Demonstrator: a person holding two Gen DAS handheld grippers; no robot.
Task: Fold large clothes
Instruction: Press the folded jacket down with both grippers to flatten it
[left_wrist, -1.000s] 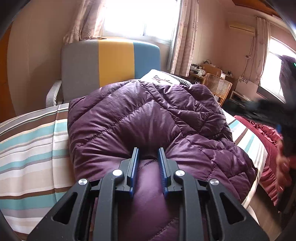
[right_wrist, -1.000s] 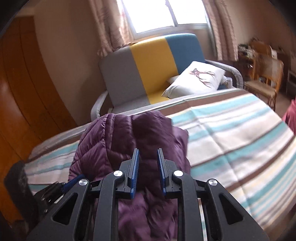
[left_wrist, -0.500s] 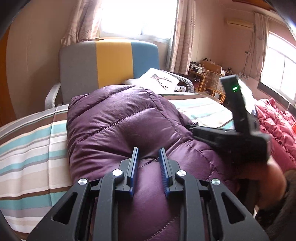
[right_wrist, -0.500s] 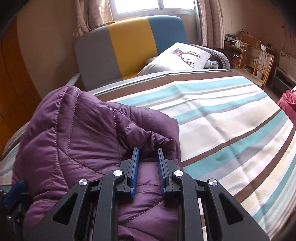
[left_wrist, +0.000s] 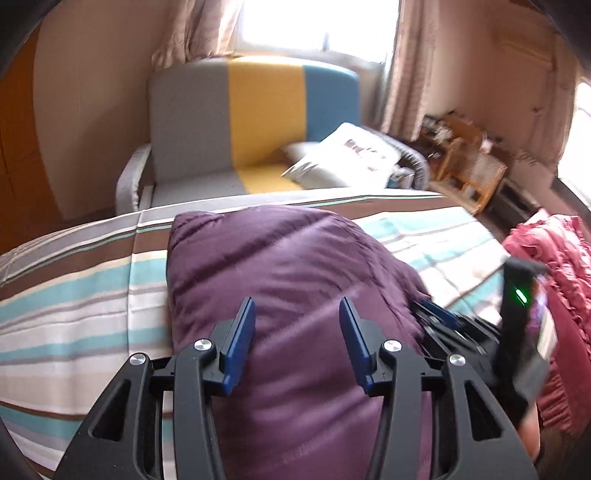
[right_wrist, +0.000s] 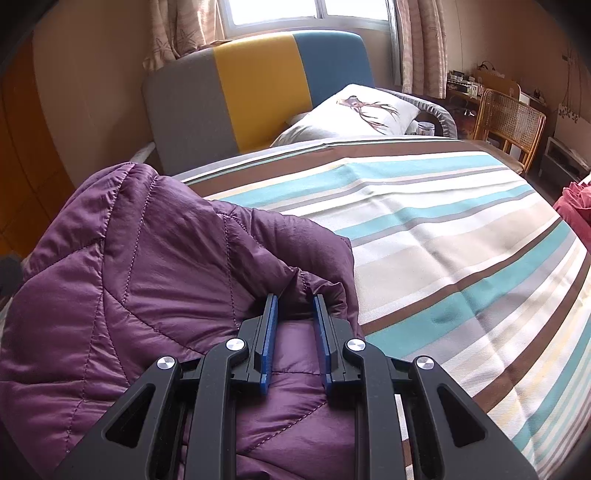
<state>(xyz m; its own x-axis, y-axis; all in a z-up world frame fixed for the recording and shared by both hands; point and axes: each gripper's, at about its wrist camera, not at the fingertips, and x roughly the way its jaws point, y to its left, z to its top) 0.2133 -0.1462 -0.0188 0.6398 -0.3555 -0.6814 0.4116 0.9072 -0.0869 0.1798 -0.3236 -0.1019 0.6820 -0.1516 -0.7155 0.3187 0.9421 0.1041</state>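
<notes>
A purple quilted down jacket (left_wrist: 288, 280) lies bunched on the striped bed (left_wrist: 74, 302). My left gripper (left_wrist: 297, 306) hangs just above the jacket with its blue pads spread apart, holding nothing. In the right wrist view the jacket (right_wrist: 147, 258) fills the left half. My right gripper (right_wrist: 295, 299) is shut on a fold at the jacket's right edge, the fabric pinched between its blue pads. The right gripper also shows in the left wrist view (left_wrist: 436, 314), at the jacket's right side.
A grey, yellow and blue armchair (right_wrist: 255, 85) with a white pillow (right_wrist: 354, 110) stands beyond the bed. A rattan chair (right_wrist: 509, 122) and a cluttered desk are at the back right. A red garment (left_wrist: 554, 280) lies at the bed's right edge. Bare striped sheet (right_wrist: 461, 236) spreads right of the jacket.
My left gripper has opened and let go of the jacket. The right gripper, still holding its fold, has carried it over and down, so the jacket is folded more compactly.
</notes>
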